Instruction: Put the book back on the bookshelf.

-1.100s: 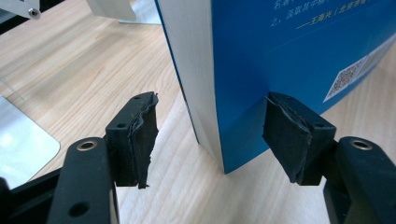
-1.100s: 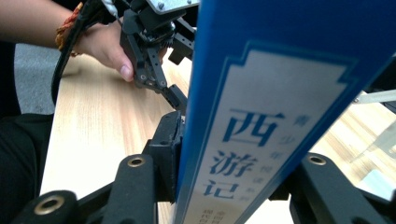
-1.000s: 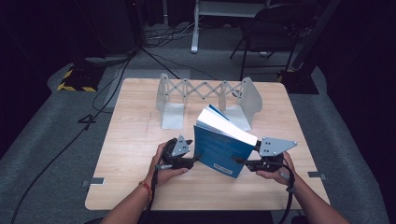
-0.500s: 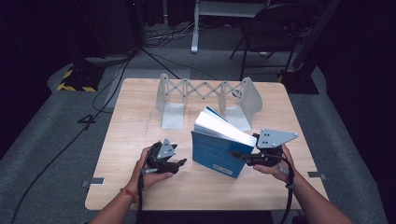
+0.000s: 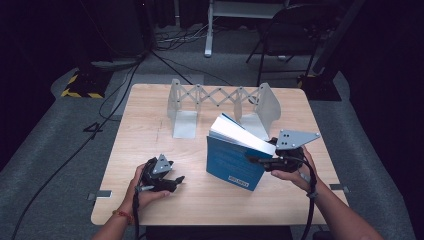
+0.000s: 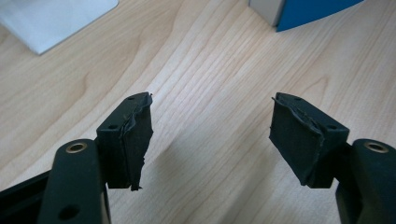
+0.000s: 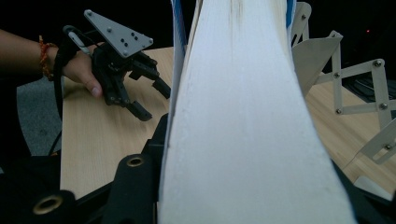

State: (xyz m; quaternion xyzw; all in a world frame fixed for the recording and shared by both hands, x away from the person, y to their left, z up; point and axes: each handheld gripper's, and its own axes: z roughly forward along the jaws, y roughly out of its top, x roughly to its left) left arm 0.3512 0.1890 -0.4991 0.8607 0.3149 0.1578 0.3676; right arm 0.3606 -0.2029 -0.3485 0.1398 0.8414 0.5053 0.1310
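Over on the near left of the table point(image 5: 150, 110), my left gripper point(image 5: 176, 181) has backed away from the blue book point(image 5: 231, 162) and now sits well apart from it, low over bare wood. A second ago it was right up against the book's left side, so that's the big change. Its jaws have just been opening and there's nothing between them; in the left gripper view the pads point(image 6: 137, 135) stand wide with only wood grain showing in the gap. So the book hangs entirely on my right gripper point(image 5: 260, 161), which is clamped on its right edge and holds it upright and a bit tilted, just in front of the expandable metal book rack point(image 5: 220, 97). From the right gripper view the white page block point(image 7: 243, 121) runs straight up between the jaws, so the grip looks solid to me. My guess is the handover is done and the next bit is carrying the book back into the rack one-handed. Slight worry: pages are fanning at the top, could flop.
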